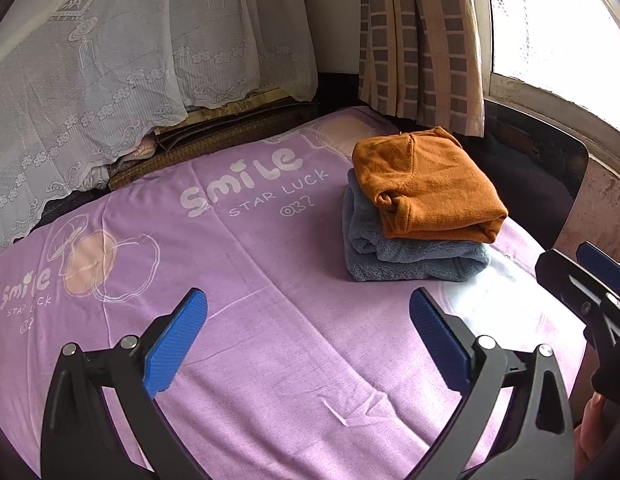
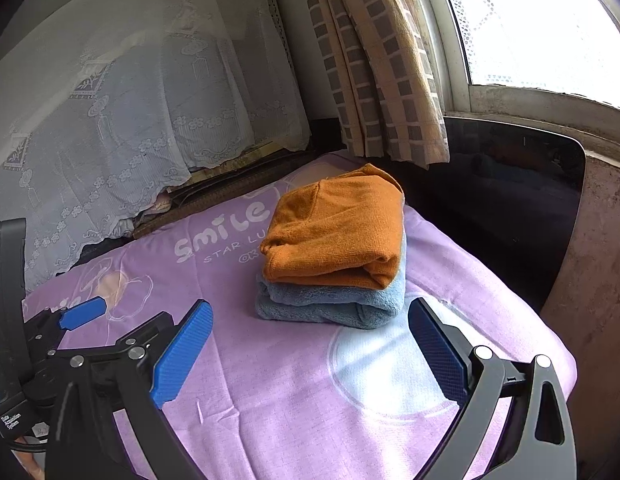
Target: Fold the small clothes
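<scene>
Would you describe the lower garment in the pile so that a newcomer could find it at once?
On the purple bedsheet, near the checked curtain, sits a two-piece pile. The blue-grey fleece garment lies at the bottom, folded; it is fluffier than the orange knit resting on it.

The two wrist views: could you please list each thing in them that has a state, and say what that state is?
orange garment: folded, stacked on the blue one.
blue garment: folded, lying on the sheet.
purple sheet: spread flat, lightly creased.
checked curtain: drawn aside, bunched.
left gripper: jaws open, empty, off the stack.
right gripper: jaws open, empty, just short of the stack.
</scene>
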`<state>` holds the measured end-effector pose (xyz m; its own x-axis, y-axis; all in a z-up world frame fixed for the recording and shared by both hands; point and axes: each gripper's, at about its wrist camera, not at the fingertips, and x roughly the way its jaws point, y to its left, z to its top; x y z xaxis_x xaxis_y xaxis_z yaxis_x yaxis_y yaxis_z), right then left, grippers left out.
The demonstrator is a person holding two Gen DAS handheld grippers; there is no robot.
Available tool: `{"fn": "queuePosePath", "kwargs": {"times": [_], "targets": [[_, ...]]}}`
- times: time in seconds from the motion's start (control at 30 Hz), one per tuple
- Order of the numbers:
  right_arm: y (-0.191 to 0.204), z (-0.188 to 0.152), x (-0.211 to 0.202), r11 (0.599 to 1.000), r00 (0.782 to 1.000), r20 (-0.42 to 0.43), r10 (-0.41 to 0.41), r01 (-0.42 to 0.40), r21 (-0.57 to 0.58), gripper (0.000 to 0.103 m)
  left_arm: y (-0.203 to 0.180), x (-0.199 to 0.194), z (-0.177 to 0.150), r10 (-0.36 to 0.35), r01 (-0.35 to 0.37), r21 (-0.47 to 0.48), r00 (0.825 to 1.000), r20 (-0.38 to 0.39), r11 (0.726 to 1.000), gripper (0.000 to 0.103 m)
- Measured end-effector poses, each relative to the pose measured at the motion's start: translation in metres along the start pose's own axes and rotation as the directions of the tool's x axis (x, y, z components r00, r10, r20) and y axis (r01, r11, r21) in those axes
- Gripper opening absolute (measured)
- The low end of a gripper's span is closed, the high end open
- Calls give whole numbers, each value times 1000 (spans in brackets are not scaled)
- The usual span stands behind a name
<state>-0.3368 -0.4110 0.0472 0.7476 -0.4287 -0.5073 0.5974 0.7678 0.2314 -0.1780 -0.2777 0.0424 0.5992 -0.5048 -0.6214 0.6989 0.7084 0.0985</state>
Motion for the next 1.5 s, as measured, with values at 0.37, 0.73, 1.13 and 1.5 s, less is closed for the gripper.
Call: {"fn": "queuePosePath", "kwargs": {"times": [0.37,0.73,1.13,1.5], "targets": [[-8,-1,7,1000,1000,-5,6,-6,18,99,-10,10,2,-101,101,6,995,-24,995,99],[-4,3,-3,1000,1000,7,7,-7,-26,100,-20,9,7,16,-13,39,997,-70,999,99],[2,13,-18,998,1000,26,3,-1,-58,100,-24,-8,13,-31,32,38,998,-48,999,99],[1,15,-16,999,1000,22,4,-3,-42,99,-31,-8,17,-49,51,53,998,-44,997,99]]}}
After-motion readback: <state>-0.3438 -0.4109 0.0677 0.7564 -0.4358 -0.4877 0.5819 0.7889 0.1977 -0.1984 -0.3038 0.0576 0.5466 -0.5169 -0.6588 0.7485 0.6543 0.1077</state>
